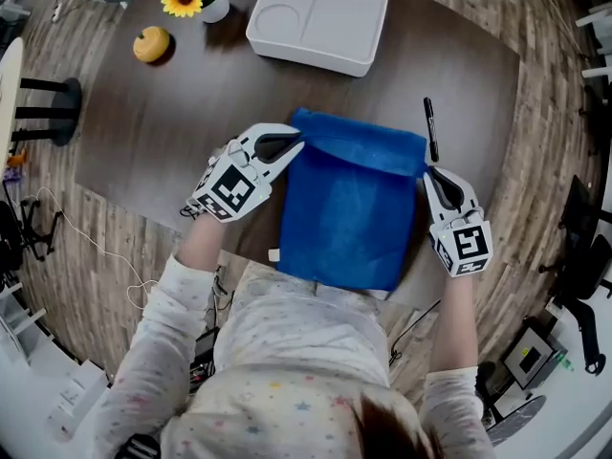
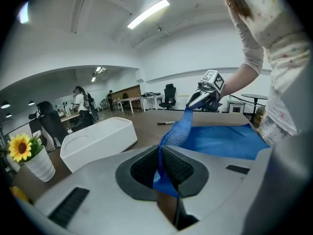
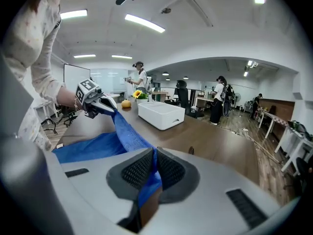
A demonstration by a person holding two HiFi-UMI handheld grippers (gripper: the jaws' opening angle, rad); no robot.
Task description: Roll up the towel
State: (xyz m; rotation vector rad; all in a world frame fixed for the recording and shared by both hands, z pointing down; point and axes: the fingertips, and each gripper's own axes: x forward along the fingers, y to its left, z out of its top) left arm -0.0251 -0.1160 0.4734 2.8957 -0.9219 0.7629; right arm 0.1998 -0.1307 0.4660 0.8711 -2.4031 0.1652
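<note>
Gripping the blue towel [image 1: 349, 213] by its far corners — my left hand-held gripper [image 1: 290, 144] clamps one, my right hand-held gripper [image 1: 429, 171] the other, edge raised off the surface [image 1: 191, 103]

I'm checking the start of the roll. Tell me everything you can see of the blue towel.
The blue towel looks like soft, fuzzy cloth. It lies mostly flat on the brown table, at the edge nearest the person. Its far edge is raised and doubled over. The left gripper pinches one far corner and the right gripper the other, both with jaws closed on the cloth.
</note>
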